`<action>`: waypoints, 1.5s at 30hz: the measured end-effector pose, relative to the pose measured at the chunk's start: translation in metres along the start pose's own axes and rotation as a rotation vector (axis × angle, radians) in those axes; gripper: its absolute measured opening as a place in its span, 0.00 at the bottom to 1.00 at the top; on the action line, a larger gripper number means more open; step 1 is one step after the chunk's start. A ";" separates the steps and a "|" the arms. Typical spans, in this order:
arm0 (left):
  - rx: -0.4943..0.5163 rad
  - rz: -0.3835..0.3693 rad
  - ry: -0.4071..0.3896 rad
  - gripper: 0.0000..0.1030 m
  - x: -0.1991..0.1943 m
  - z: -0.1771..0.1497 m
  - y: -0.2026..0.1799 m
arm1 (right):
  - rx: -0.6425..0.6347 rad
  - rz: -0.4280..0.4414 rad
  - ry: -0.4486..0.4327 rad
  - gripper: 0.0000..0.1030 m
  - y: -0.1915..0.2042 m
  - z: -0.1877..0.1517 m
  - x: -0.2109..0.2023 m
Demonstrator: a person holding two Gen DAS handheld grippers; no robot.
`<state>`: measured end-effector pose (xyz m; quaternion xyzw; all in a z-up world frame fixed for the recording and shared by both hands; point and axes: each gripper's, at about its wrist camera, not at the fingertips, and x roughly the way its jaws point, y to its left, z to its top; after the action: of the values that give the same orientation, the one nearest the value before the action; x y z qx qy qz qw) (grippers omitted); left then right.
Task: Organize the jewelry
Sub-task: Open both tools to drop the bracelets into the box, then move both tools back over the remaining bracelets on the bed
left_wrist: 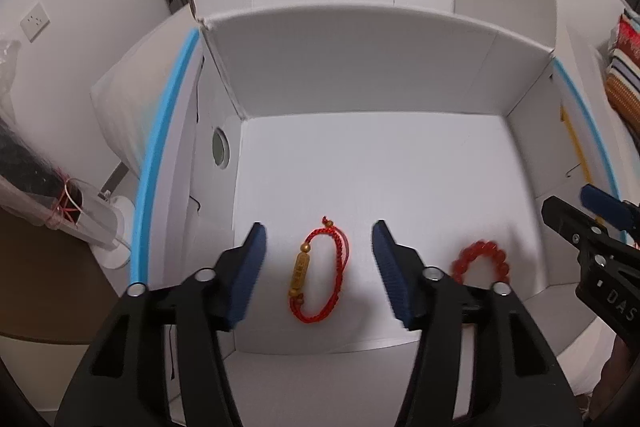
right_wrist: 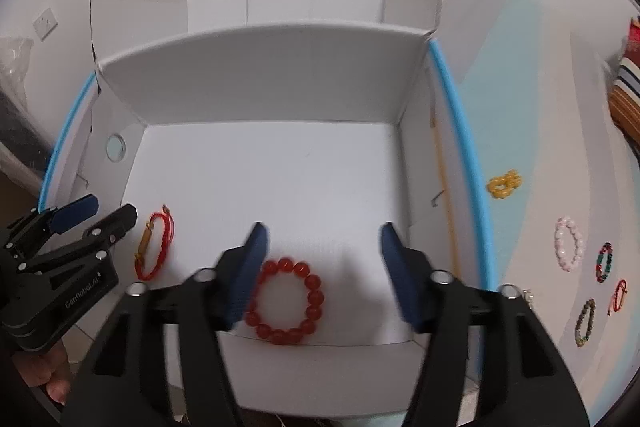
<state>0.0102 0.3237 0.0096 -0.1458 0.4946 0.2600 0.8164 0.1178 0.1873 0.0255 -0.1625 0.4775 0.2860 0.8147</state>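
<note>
Inside the open white box, two red pieces are lying on its floor near the front wall. The left gripper is hanging over the red cord bracelet with the gold tube charm, its blue fingers spread wide on either side and not touching it. Just to the right, the right gripper is hovering above the red bead bracelet, fingers likewise wide apart; the left one is overlapping the bracelet's edge in the wrist view, though I cannot tell whether it is touching. Outside the box, on the pale surface to the right, more jewelry is waiting: a yellow bead bracelet, a pink bead bracelet, a dark red-and-green one, a thin red cord and an olive bead bracelet.
</note>
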 end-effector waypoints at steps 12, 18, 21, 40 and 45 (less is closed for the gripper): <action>0.045 0.003 -0.142 0.90 -0.048 0.001 -0.024 | 0.065 -0.051 -0.110 0.93 -0.033 -0.001 -0.044; 0.084 -0.016 -0.193 0.94 -0.069 0.002 -0.049 | 0.089 -0.088 -0.132 0.93 -0.060 -0.009 -0.064; 0.109 -0.033 -0.208 0.94 -0.077 0.002 -0.066 | 0.101 -0.106 -0.143 0.93 -0.076 -0.013 -0.073; 0.264 -0.176 -0.242 0.94 -0.099 -0.007 -0.196 | 0.274 -0.232 -0.180 0.93 -0.215 -0.063 -0.126; 0.319 -0.205 -0.241 0.94 -0.098 -0.010 -0.235 | 0.319 -0.259 -0.169 0.93 -0.250 -0.081 -0.129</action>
<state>0.0996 0.0980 0.0864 -0.0321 0.4109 0.1096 0.9045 0.1685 -0.0925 0.0959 -0.0671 0.4216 0.1124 0.8973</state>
